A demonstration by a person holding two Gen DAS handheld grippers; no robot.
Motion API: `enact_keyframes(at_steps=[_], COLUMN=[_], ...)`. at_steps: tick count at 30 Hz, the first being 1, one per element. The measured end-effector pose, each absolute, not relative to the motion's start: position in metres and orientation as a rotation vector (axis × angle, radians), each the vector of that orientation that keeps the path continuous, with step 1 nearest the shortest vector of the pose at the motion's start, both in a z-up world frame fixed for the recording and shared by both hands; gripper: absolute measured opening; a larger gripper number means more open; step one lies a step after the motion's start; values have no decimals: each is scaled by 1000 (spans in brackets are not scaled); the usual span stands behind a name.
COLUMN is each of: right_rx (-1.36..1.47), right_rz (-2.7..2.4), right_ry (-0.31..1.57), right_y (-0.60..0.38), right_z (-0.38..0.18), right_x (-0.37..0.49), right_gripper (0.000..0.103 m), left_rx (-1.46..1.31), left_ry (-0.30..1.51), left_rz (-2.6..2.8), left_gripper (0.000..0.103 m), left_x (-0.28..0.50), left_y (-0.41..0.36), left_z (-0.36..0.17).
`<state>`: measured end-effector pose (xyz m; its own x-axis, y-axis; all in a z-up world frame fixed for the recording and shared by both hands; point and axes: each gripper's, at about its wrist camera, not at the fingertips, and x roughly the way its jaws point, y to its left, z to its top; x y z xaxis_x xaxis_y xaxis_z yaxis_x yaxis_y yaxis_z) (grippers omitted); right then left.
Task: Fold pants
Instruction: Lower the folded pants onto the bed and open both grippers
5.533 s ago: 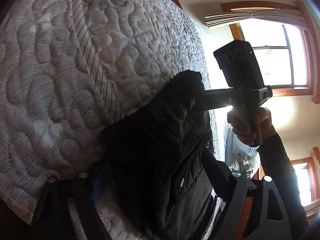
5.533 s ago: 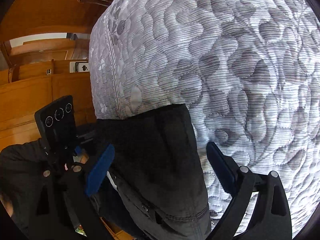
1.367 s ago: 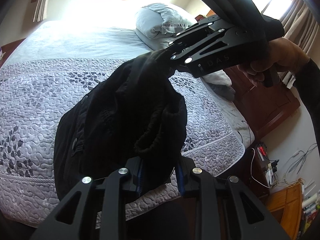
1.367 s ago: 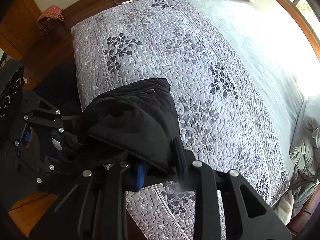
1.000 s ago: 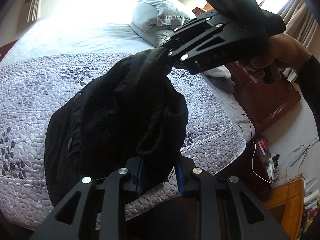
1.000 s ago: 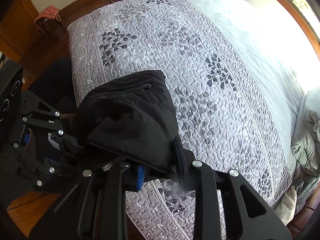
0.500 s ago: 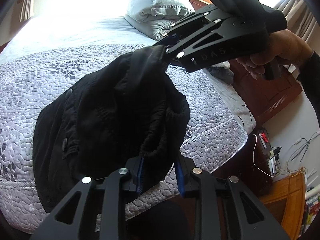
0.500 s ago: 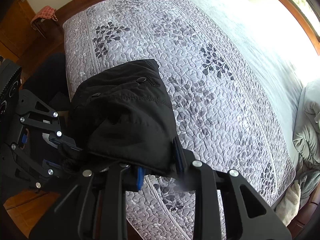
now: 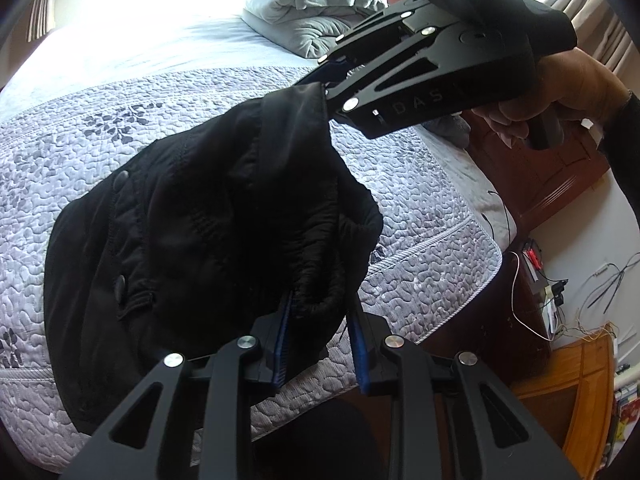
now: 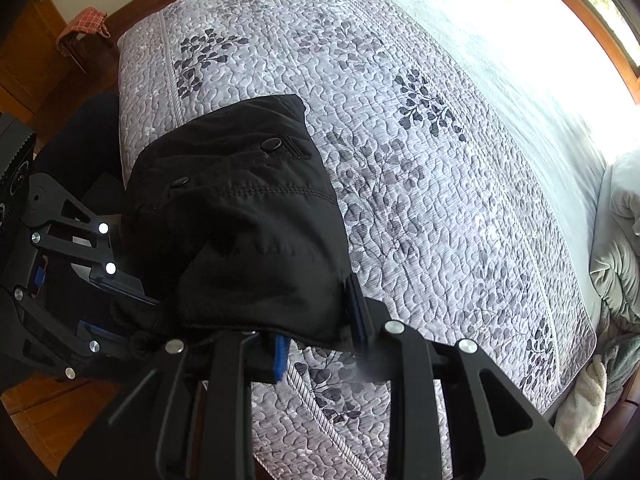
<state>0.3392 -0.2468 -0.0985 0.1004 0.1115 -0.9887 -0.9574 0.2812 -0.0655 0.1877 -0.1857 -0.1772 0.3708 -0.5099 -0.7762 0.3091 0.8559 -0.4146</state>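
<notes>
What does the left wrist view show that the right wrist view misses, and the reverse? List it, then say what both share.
Only the left wrist view: the hand gripping the right gripper, a folded duvet and a nightstand with cables. Only the right wrist view: a checked cloth on a stool and the wooden floor. Both: the black pants pinched in both grippers over the quilted bedspread.

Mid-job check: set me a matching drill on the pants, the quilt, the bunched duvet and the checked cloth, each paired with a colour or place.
1. pants
2. quilt
3. duvet
4. checked cloth

a. red, on a stand beyond the bed's foot
b. black, clamped by the left gripper and right gripper
c. grey, leaf print
d. pale, heaped at the head

1-b, 2-c, 3-d, 4-a
</notes>
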Motion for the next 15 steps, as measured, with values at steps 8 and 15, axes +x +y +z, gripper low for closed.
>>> enact_keyframes(at_steps=[8,15], right_rx=[-951,-950], right_rz=[994,993], right_ry=[1181,1175], right_y=[-260,-273], right_z=[-119,-138], right_x=[344,350], right_gripper=[24,24], left_rx=[-200,-188], left_ry=[1109,1146], left_rz=[-538,-536], left_gripper=[26,26], left_x=[193,202], left_y=[-201,-215], left_z=[-195,-213])
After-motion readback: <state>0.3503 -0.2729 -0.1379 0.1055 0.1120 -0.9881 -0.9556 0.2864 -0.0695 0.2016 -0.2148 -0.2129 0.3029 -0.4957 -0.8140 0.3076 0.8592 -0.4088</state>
